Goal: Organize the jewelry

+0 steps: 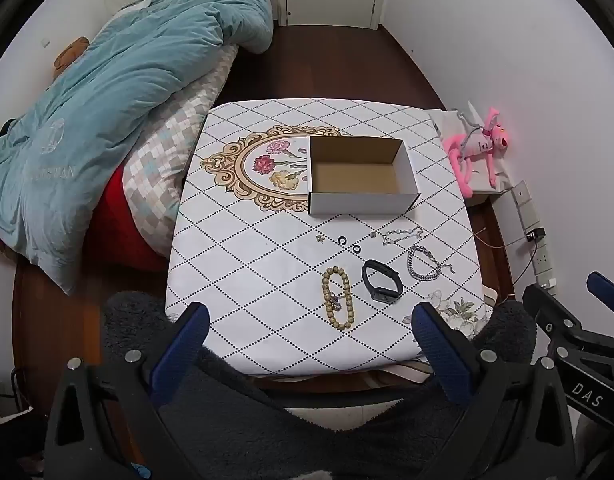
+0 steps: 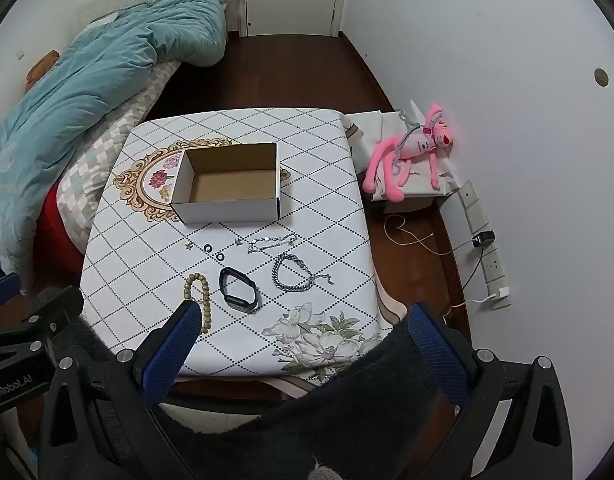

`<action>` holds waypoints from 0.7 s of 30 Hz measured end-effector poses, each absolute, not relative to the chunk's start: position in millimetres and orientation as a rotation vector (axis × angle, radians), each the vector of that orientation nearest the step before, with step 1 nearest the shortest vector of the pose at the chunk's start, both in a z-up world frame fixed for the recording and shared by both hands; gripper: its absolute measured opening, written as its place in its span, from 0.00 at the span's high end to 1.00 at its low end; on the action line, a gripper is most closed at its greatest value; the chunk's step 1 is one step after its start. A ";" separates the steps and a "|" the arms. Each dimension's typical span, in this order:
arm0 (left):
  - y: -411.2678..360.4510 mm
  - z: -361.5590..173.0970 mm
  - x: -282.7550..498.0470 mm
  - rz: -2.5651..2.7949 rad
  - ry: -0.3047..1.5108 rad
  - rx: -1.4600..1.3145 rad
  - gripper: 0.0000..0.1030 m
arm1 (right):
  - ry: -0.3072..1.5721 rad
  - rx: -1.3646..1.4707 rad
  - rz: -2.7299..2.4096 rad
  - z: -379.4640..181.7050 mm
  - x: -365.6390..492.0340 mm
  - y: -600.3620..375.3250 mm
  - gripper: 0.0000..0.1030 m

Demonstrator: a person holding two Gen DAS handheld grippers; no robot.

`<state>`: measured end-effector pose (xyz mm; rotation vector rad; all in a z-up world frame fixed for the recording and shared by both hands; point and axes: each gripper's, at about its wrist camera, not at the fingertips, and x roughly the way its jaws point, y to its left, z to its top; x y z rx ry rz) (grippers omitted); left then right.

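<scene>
Nearest: left gripper point(image 1: 311, 322) and right gripper point(image 2: 303, 320), both spread wide, holding nothing, above the table's point(image 1: 243, 280) near edge. Beyond, a bead bracelet point(image 1: 338, 298), its lower end hidden by a finger in the right view; black band point(image 1: 381, 280); silver chain point(image 1: 425, 264). Farther: thin chain point(image 1: 403, 235), 2 black rings point(image 1: 349, 244), 2 charms too small to identify. Farthest: box point(image 1: 363, 176), open, nothing inside.
</scene>
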<state>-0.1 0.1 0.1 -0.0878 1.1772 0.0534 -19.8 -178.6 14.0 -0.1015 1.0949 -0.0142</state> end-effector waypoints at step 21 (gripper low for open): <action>-1.5 6.1 -0.5 0.054 1.167 -0.079 0.00 | 1.085 -0.100 -0.017 19.8 -23.2 -176.4 0.00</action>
